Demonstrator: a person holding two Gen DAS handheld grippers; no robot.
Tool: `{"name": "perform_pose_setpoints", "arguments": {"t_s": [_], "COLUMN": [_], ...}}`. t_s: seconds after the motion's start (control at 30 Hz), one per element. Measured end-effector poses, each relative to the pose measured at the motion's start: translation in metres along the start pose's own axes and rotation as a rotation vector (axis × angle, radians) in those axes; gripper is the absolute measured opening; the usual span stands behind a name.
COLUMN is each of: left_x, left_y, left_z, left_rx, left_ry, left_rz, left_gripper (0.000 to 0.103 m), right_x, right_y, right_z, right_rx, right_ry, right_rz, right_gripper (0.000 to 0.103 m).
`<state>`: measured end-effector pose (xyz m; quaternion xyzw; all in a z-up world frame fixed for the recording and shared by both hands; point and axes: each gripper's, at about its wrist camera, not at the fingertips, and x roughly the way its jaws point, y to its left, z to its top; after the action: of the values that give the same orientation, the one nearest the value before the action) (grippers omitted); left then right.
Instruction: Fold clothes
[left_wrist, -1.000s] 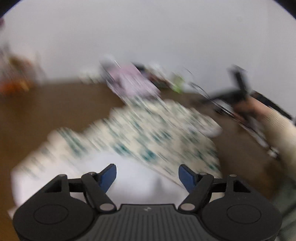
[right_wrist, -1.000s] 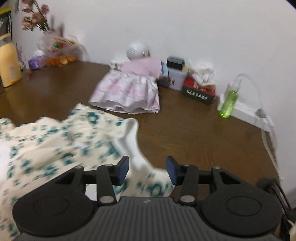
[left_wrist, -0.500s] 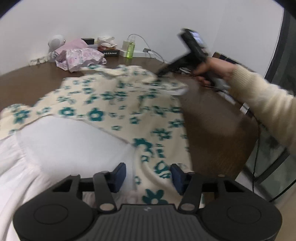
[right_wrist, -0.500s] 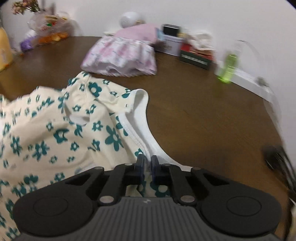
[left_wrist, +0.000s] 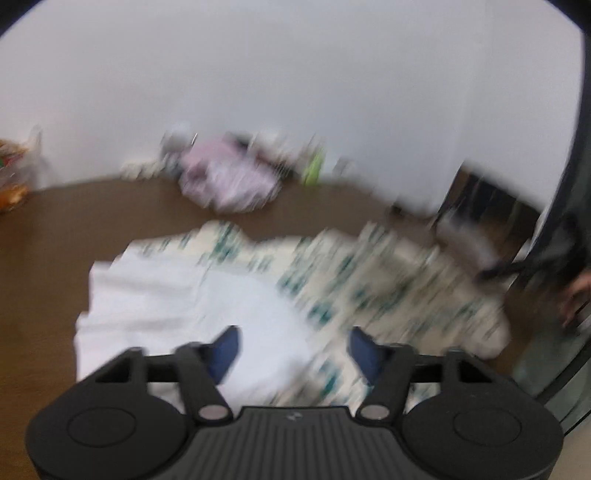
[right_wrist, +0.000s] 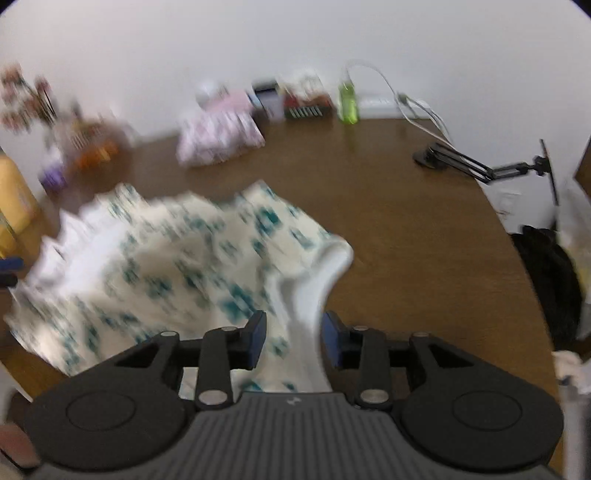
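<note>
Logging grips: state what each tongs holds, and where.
Nothing held. Left tongs and right tongs are open over the floral garment.

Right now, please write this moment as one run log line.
left gripper: open over floral garment | right gripper: open, white hem between fingers | garment: crumpled on table

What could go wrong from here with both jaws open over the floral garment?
1. The right gripper is open with the floral garment edge loose between its jaws; closing now may catch only the white trim.
2. The left gripper is open over the white lining, so it may pinch one layer.
3. Both views are motion-blurred; aim could be off.
</note>
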<state>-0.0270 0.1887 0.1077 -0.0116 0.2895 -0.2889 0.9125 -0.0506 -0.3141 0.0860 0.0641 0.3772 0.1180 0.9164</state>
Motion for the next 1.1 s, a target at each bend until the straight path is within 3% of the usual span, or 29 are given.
{"name": "perform_pose_setpoints", "arguments": {"t_s": [0.13, 0.23, 0.27, 0.3, 0.33, 0.4, 0.47, 0.57, 0.6, 0.67, 0.7, 0.77, 0.87, 1.1], "left_x": [0.039, 0.068, 0.074, 0.079, 0.083, 0.091, 0.091, 0.089, 0.087, 0.082, 0.079, 0.083, 0.111, 0.163], "left_y": [-0.025, -0.041, -0.043, -0.045, -0.046, -0.045, -0.043, -0.043, -0.041, -0.032, -0.028, -0.018, -0.003, 0.014], "left_z": [-0.001, -0.012, -0.016, -0.020, -0.025, -0.031, -0.036, -0.035, -0.031, -0.017, -0.010, 0.005, 0.023, 0.042], "left_rx": [0.020, 0.036, 0.031, 0.029, 0.027, 0.024, 0.030, 0.051, 0.047, 0.014, -0.002, -0.021, -0.041, -0.120], "left_ry": [0.032, 0.089, 0.107, 0.125, 0.141, 0.175, 0.184, 0.207, 0.201, 0.158, 0.137, 0.120, 0.154, 0.192], "left_rz": [-0.020, 0.009, 0.011, 0.020, 0.035, 0.063, 0.078, 0.074, 0.071, 0.062, 0.057, 0.083, 0.121, 0.115], "left_gripper": [0.077, 0.073, 0.073, 0.073, 0.074, 0.073, 0.074, 0.074, 0.074, 0.075, 0.077, 0.078, 0.077, 0.077], "right_x": [0.047, 0.080, 0.080, 0.079, 0.076, 0.065, 0.050, 0.052, 0.055, 0.052, 0.046, 0.037, 0.046, 0.110], "right_y": [0.001, 0.000, 0.001, 0.003, 0.002, -0.004, -0.014, -0.026, -0.027, -0.022, -0.018, -0.009, 0.010, 0.052], "right_z": [0.010, 0.014, 0.013, 0.013, 0.012, 0.008, 0.005, 0.004, 0.004, 0.006, 0.010, 0.018, 0.030, 0.057], "right_rx": [-0.040, -0.007, -0.013, -0.022, -0.012, 0.010, 0.035, 0.054, 0.047, 0.014, 0.006, -0.011, -0.073, -0.171], "right_ry": [0.001, 0.044, 0.043, 0.039, 0.026, -0.020, -0.073, -0.046, -0.023, -0.057, -0.093, -0.155, -0.153, -0.039], "right_rz": [-0.026, -0.013, -0.005, 0.003, -0.002, -0.058, -0.140, -0.150, -0.147, -0.195, -0.191, -0.154, -0.012, 0.183], "right_gripper": [0.034, 0.034, 0.031, 0.010, 0.004, 0.003, 0.003, 0.007, 0.011, 0.021, 0.032, 0.039, 0.043, 0.045]}}
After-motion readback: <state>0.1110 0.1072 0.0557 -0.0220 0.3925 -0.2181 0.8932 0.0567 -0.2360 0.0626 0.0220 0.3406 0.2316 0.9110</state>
